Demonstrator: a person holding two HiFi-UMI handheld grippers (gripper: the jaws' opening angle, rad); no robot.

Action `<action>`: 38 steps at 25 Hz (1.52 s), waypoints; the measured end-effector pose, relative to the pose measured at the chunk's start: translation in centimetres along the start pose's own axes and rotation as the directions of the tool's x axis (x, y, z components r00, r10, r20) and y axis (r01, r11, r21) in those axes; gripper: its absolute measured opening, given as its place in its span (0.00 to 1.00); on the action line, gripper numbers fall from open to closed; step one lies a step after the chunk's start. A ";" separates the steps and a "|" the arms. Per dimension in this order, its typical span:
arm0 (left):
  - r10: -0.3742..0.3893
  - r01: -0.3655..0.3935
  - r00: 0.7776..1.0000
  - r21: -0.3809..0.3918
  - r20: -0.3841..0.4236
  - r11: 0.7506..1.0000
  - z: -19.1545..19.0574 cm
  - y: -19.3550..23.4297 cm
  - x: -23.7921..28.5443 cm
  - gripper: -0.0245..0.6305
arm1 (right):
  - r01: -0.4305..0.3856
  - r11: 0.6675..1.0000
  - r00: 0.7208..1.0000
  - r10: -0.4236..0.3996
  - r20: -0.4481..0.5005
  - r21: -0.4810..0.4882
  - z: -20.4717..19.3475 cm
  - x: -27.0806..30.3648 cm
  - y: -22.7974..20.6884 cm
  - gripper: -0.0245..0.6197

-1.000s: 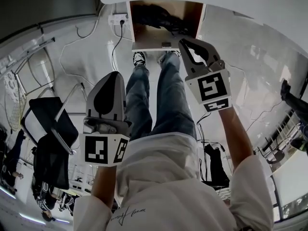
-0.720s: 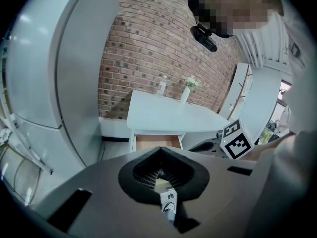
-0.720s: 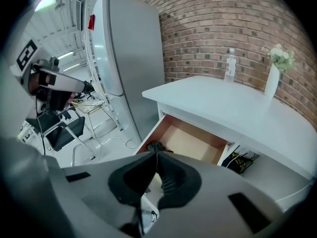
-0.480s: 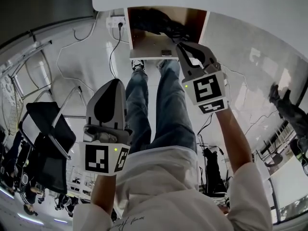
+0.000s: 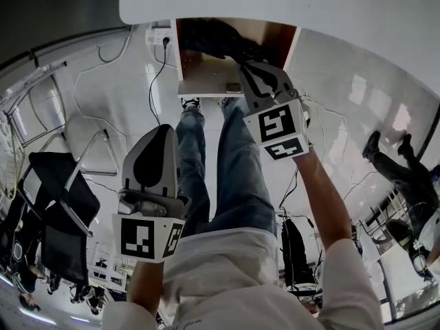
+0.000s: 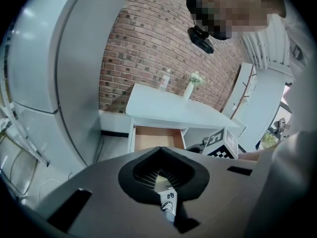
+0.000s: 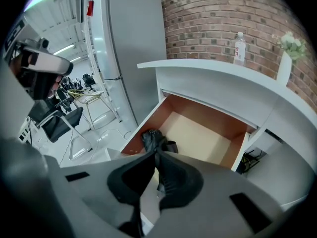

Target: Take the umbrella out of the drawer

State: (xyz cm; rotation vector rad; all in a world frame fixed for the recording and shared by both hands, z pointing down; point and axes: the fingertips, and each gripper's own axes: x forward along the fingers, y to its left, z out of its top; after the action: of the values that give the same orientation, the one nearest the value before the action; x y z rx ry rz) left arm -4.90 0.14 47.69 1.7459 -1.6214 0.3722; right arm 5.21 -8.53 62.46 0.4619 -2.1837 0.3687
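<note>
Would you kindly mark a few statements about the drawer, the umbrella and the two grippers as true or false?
1. The drawer is open. True: it stands pulled out of the desk.
2. The right gripper holds the umbrella. False: the umbrella lies in the drawer. The right gripper's fingers are just opening, with nothing between them.
3. A bottle stands on the desk. True: it is upright on the top.
4. The left gripper is inside the drawer. False: it is well short of the drawer, beside the person's legs.
5. The wall behind the desk is tiled white. False: it is bare brick.
</note>
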 end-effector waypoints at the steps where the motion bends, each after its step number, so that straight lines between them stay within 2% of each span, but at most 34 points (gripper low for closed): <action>1: -0.001 0.001 1.000 -0.001 -0.001 1.000 -0.1 0.0 0.2 0.06 | 0.000 1.000 1.000 0.000 -0.003 -0.002 -0.2 0.4 0.0 0.10; 18: -0.008 0.007 1.000 -0.025 -0.023 1.000 -2.4 1.0 1.3 0.06 | 0.000 0.997 0.995 -0.009 -0.099 -0.083 -3.1 6.0 -0.9 0.19; 26: -0.020 0.019 0.999 -0.040 -0.029 0.999 -2.7 0.8 1.2 0.06 | -0.011 0.991 0.982 -0.015 -0.188 -0.135 -5.0 8.6 -0.8 0.30; 30: -0.026 0.025 0.999 -0.051 -0.034 0.998 -3.0 0.8 1.3 0.06 | 0.027 0.981 0.973 -0.070 -0.220 -0.192 -5.8 9.8 -1.5 0.36; 33: -0.025 0.023 0.999 -0.054 -0.038 0.998 -3.2 1.1 1.3 0.06 | 0.025 0.977 0.967 -0.077 -0.244 -0.213 -6.2 10.6 -1.7 0.37; 38: -0.019 0.016 0.999 -0.062 -0.041 0.998 -3.5 1.6 1.2 0.06 | 0.035 0.969 0.958 -0.103 -0.268 -0.246 -6.9 11.7 -2.0 0.45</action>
State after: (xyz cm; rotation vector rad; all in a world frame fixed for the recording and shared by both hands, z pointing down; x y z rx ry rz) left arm -5.30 1.60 51.38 1.6946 -1.5712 0.3446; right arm 4.21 -9.81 76.05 0.3292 -1.9008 0.1197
